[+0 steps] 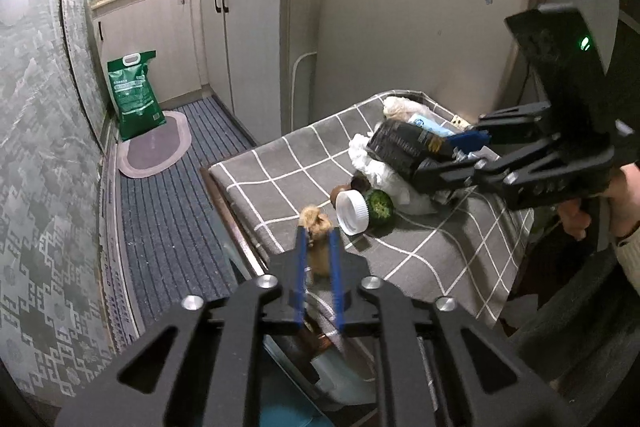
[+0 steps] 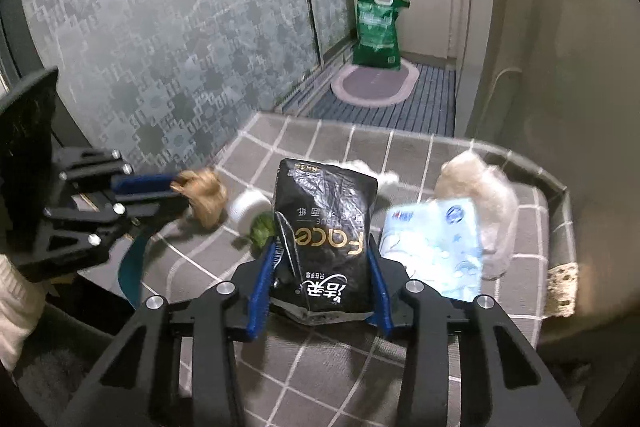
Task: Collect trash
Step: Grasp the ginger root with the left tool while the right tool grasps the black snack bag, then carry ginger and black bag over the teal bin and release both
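Observation:
My left gripper (image 1: 318,231) is shut on a crumpled brown paper wad (image 1: 316,227) above the table's near-left edge; it also shows in the right wrist view (image 2: 204,197). My right gripper (image 2: 324,251) is shut on a black tissue packet (image 2: 324,231), lifted off the table; the packet shows in the left wrist view (image 1: 404,147). On the grey checked tablecloth (image 1: 280,179) lie a white bottle cap (image 1: 352,213), a green round piece (image 1: 380,207), white crumpled tissues (image 1: 372,155), a light blue tissue pack (image 2: 436,243) and a clear bag of pale stuff (image 2: 476,183).
A white fridge (image 1: 420,39) stands behind the table. White kitchen cabinets (image 1: 240,47) run along the right of a narrow floor with a blue striped mat (image 1: 168,227). A green rice bag (image 1: 134,95) stands at the far end. A patterned glass door (image 2: 160,47) lines the left.

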`<state>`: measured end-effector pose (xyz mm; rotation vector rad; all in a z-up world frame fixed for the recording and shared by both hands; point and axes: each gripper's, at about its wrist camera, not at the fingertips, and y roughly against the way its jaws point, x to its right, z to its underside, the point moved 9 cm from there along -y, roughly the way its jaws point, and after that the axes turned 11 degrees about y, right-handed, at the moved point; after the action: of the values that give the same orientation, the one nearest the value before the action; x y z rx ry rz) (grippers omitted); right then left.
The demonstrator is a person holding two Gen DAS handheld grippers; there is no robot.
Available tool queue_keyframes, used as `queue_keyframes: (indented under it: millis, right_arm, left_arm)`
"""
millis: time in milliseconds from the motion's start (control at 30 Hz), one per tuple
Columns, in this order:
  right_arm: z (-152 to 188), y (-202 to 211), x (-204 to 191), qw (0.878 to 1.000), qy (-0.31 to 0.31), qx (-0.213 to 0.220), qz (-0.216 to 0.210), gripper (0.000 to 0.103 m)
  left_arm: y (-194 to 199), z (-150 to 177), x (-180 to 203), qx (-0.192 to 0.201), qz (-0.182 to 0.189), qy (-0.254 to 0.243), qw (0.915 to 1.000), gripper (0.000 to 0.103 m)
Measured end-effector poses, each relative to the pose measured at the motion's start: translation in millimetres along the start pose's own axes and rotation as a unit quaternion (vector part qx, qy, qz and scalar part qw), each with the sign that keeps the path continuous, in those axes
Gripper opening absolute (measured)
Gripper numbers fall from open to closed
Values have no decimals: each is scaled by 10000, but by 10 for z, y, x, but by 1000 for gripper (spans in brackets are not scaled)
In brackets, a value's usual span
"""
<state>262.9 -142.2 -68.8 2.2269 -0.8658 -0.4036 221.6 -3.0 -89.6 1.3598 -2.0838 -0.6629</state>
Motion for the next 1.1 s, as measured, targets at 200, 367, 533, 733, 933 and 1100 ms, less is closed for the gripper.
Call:
queue_keyframes:
  millis: [200,367,533,733,933,1100]
  right_arm:
    - [-77,143,9,9998,-82,197,-6,42]
    - [-100,142,-34,9997,-65,217,-38,42]
    - [-94,123,-21,9998,-78,191,-49,42]
    - [-78,162,-14,9997,-89,207,-86,42]
    - [-74,186,16,9998,-66,200,-73,42]
    - [-134,199,-81,9995,30,257,-156,42]
  left_arm:
    - [-90,125,54,-274,-58,-102,9996,8]
    - [-146,113,20,-302,-90,117,9994,49]
    - [-157,60,111,-262,147,196,9994,51]
    - [-340,120,172,-452,-71,-38,9989,45]
    - [-336,110,182,-422,-172,-167,9988,28]
    - [-123,27,99,-191,-159,26,9997,28]
